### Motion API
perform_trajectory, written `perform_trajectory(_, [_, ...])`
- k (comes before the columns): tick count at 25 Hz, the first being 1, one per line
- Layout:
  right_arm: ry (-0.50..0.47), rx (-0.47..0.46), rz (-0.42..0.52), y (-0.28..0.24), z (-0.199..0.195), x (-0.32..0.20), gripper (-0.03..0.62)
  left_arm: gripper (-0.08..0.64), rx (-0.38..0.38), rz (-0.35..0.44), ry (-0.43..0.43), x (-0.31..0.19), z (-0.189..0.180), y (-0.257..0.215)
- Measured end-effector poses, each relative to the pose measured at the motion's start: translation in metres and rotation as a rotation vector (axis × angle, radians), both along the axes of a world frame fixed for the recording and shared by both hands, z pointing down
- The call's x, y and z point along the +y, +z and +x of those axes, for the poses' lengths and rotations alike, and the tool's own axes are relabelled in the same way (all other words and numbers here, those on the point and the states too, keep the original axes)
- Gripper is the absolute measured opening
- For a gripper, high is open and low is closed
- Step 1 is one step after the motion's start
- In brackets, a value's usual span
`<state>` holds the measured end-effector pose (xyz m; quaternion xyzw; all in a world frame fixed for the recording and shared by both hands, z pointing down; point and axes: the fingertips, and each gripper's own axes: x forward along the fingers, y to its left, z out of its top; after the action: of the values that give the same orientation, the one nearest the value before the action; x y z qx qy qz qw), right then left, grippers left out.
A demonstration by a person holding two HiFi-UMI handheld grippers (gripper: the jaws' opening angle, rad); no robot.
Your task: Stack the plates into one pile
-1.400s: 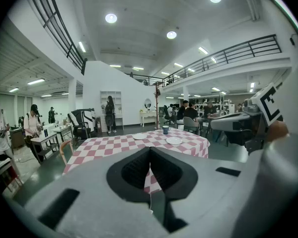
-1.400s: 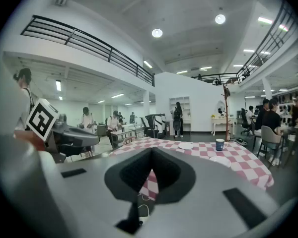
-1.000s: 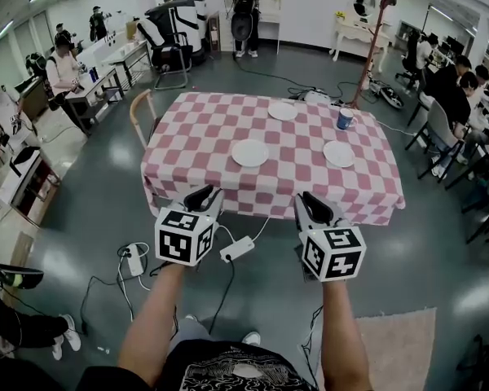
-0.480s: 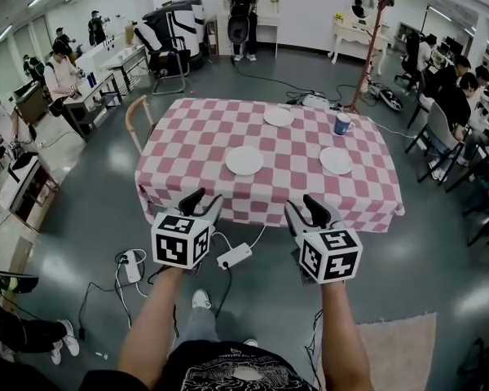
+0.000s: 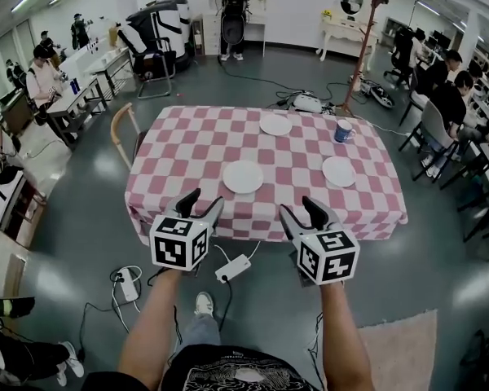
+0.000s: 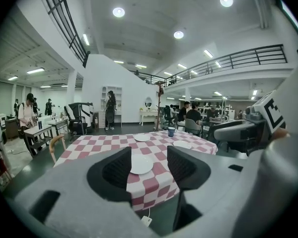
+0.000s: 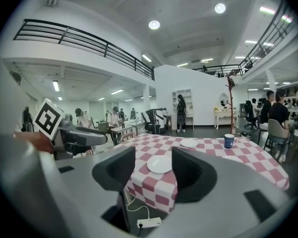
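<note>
Three white plates lie apart on the red-and-white checked table [image 5: 179, 177]: a near one [image 5: 243, 176], a far one [image 5: 275, 125] and a right one [image 5: 339, 171]. Both grippers hover over the floor, short of the table's front edge. My left gripper [image 5: 202, 204] is open; its jaws have just been opening, with nothing between them. My right gripper [image 5: 301, 212] is open too, jaws just widened and empty. The left gripper view frames the near plate [image 6: 140, 164] far beyond its jaws. The right gripper view does the same with that plate [image 7: 160, 164].
A blue cup [image 5: 343, 130] stands at the table's far right. A wooden chair [image 5: 122, 130] sits at its left end. Power strips [image 5: 234, 268] and cables lie on the floor by my feet. A pole [image 5: 360, 43] rises behind the table; people sit at desks around.
Both grippers' jaws have spread from nearly shut to wide. Both hands have moved forward toward the table, which now looks nearer.
</note>
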<state>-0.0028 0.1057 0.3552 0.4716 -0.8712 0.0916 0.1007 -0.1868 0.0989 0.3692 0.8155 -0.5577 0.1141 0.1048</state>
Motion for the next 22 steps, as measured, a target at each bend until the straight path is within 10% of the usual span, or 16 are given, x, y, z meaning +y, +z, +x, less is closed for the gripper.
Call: perform_trajectory(22, [0.218,0.064,-0.089,0.005,-0.105,-0.153,0.288,0.264,0.056,-0.04,0.233,-0.195,-0.094,0.004])
